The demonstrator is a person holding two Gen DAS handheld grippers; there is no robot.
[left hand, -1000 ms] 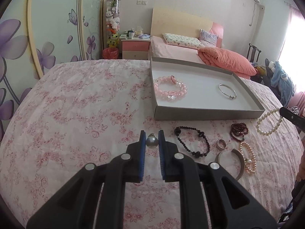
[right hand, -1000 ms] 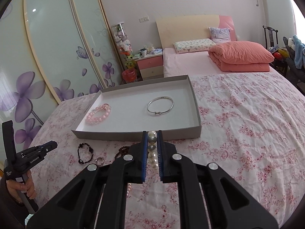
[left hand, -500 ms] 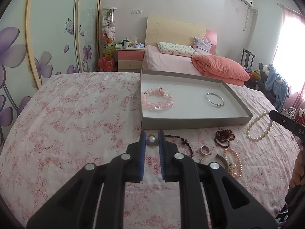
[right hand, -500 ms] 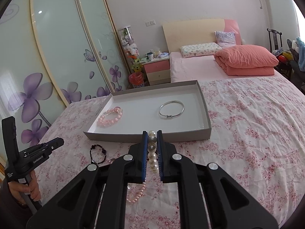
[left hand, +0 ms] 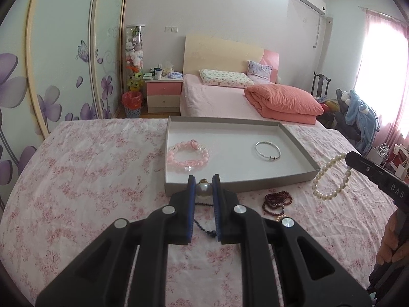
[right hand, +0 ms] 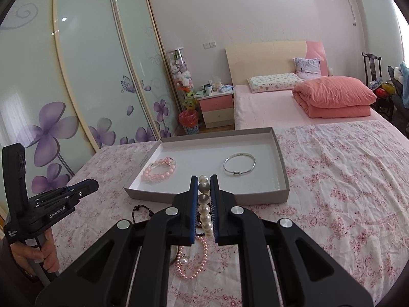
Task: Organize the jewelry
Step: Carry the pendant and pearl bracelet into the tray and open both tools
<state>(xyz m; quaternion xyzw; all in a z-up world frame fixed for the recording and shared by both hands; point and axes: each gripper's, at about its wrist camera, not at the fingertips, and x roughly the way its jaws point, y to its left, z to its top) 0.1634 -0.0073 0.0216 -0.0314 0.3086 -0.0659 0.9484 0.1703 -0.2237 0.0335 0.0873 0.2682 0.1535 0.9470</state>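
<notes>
Two tools are in view. The left tool is clamped on one pearl earring. The right tool is clamped on one white pearl bracelet, which hangs clear of the bed. On the bed near its front edge lie a pink pearl necklace, a dark red bracelet and a black bracelet. Beyond them, one tray holds two items: a pink bracelet and a silver bangle.

in the tray, a bead bracelet lies left of a bangle; loose necklaces lie before it.
</notes>
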